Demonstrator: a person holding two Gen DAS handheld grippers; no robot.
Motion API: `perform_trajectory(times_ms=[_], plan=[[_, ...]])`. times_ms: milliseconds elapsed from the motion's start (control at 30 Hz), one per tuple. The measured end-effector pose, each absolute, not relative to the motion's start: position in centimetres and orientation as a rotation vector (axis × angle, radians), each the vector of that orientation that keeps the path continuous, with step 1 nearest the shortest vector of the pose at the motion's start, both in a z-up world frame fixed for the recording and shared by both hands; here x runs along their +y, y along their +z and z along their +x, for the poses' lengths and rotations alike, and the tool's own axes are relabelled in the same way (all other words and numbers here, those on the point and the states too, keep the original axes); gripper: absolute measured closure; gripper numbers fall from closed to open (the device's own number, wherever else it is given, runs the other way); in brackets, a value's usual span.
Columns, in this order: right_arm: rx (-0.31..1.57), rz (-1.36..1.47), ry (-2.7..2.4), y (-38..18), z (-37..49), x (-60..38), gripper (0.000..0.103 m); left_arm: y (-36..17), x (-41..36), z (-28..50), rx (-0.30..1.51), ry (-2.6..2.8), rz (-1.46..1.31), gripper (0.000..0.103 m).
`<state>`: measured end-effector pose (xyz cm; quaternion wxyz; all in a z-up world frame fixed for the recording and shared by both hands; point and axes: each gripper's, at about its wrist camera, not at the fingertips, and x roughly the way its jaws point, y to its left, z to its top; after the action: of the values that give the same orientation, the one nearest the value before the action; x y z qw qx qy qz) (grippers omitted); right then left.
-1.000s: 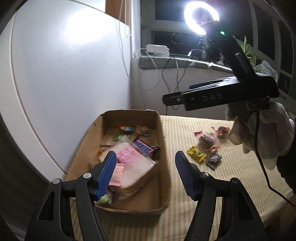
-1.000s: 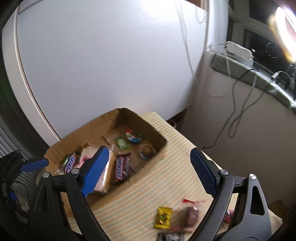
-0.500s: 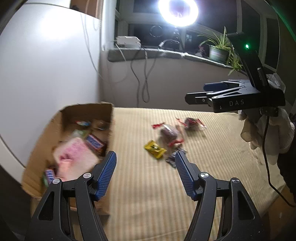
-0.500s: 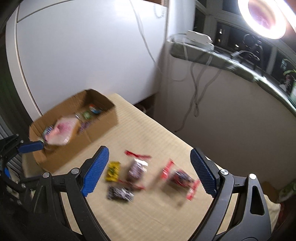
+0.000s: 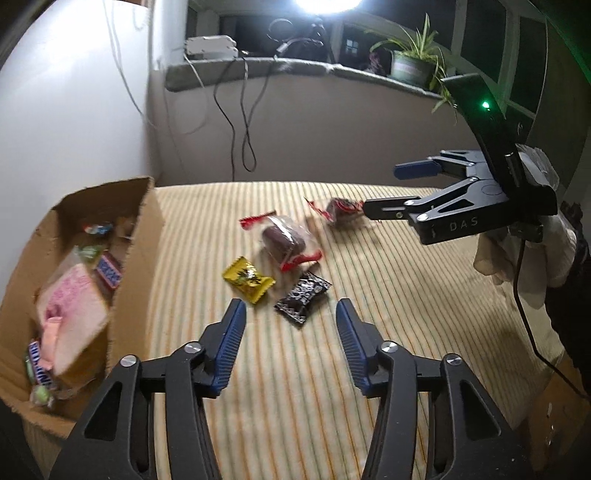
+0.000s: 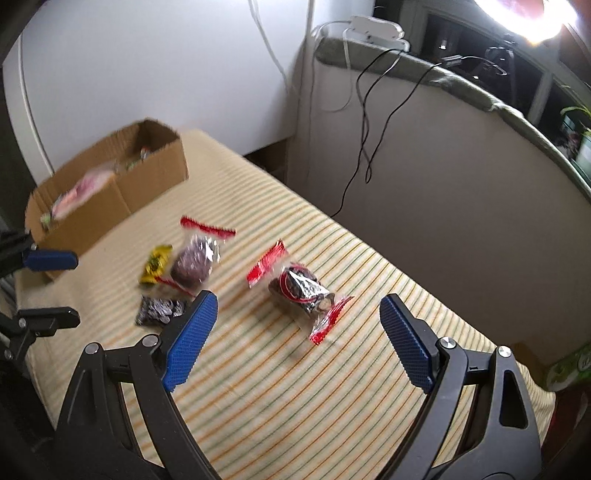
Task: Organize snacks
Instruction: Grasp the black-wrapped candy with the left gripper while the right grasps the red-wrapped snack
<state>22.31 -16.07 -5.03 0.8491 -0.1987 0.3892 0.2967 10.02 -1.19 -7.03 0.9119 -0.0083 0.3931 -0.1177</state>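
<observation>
Both grippers came in over the loose snacks, box waiting at the left.

The cardboard box [image 5: 136, 236] sat part-filled on the striped cloth [image 5: 369, 314]. The right gripper [image 6: 298, 325] gaped wide and empty before the red-sealed packet [image 6: 299, 288]; the left gripper [image 5: 288, 317] was closing, nothing between its jaws, short of the black packet [image 5: 303, 297]. Next, probably, each settles astride its packet.

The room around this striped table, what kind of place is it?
Probably a room in a home, at night: a window ledge with a potted plant, a ring light with trailing cables, and a cardboard box of snacks on a striped tablecloth.
</observation>
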Motion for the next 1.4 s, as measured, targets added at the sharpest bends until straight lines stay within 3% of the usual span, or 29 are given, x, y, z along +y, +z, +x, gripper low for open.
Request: perform_trajectory(times_ms=[667, 767, 900, 1033, 1200, 1400], plan=[[0.903, -0.514, 0.703, -9.6, 26.8, -13.4, 0.011, -11.0, -3.3, 15.2, 0.946, -0.298, 0.017, 0.062], [0.920, -0.502, 0.726, -10.0, 27.0, -13.3, 0.012, -11.5, -3.6, 15.4, 0.957, -0.296, 0.028, 0.066], [0.944, -0.505, 0.738, -10.7, 27.2, -13.2, 0.027, -11.5, -3.7, 15.3, 0.950, -0.283, 0.044, 0.078], [0.955, -0.490, 0.741, -11.0, 27.2, -13.3, 0.031, -11.5, -3.7, 15.0, 0.944, -0.279, 0.048, 0.080], [0.967, -0.469, 0.739, -10.8, 27.0, -13.7, 0.060, -11.4, -3.8, 14.6, 0.941, -0.273, 0.048, 0.081], [0.967, -0.470, 0.718, -10.6, 26.4, -13.7, 0.067, -11.2, -3.8, 14.0, 0.939, -0.278, 0.028, 0.081]])
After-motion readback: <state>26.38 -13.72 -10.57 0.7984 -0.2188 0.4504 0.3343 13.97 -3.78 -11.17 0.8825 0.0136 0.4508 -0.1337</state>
